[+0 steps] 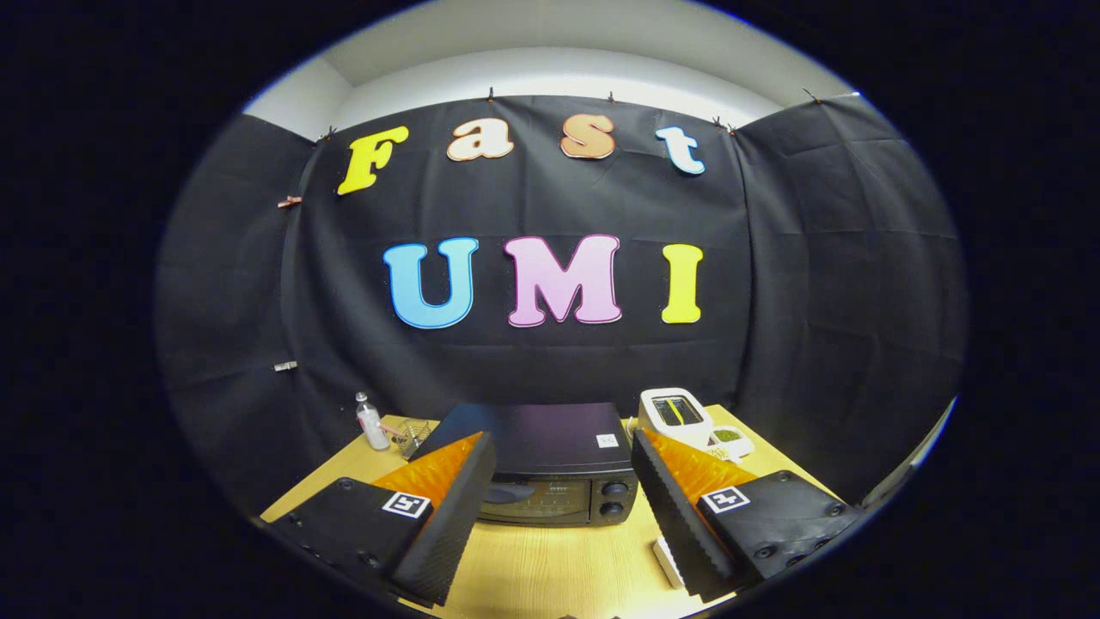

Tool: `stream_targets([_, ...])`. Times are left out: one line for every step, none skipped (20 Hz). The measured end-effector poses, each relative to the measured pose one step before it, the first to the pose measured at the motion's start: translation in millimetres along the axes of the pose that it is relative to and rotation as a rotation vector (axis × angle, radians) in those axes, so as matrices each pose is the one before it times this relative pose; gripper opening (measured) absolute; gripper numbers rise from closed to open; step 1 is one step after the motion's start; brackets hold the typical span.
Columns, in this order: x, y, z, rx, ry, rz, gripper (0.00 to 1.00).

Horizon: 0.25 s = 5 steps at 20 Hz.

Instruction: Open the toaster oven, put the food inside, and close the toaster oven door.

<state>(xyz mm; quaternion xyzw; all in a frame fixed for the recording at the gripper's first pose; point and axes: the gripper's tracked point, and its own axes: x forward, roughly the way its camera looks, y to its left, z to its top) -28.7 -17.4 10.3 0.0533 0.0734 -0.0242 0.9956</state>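
Observation:
A black toaster oven point(550, 464) stands on the wooden table point(550, 567), seen from above and in front, just beyond my fingers. Its glass door point(533, 500) is closed, with two round knobs point(614, 498) at its right side. My gripper point(563, 490) hovers above the table before the oven, open wide, nothing between its fingers. A small white block point(668, 563), perhaps the food's plate or a piece of it, lies on the table by the right finger, partly hidden behind it.
A white toaster point(675, 415) stands right of the oven, with a small white dish point(729, 439) holding something green beside it. Left of the oven are a small clear bottle point(371, 423) and a wire basket point(414, 434). Black cloth walls close the booth behind.

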Motion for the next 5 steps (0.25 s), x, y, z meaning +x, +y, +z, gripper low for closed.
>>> stream_targets([-1.34, -4.77, 2.08, 0.00966, -0.00244, -0.01015, 0.98])
stream_targets([-0.02, -3.21, 0.84, 0.00491, -0.00179, -0.00727, 0.98])
stream_targets([-0.37, -1.66, 0.28, 0.00334, -0.00042, -0.00447, 0.98])
stream_targets([1.51, -0.59, 0.68, 0.00484, 0.00087, -0.00225, 0.98])
stream_targets([-0.53, 1.12, 1.55, 0.00504, -0.00266, 0.00193, 0.98])
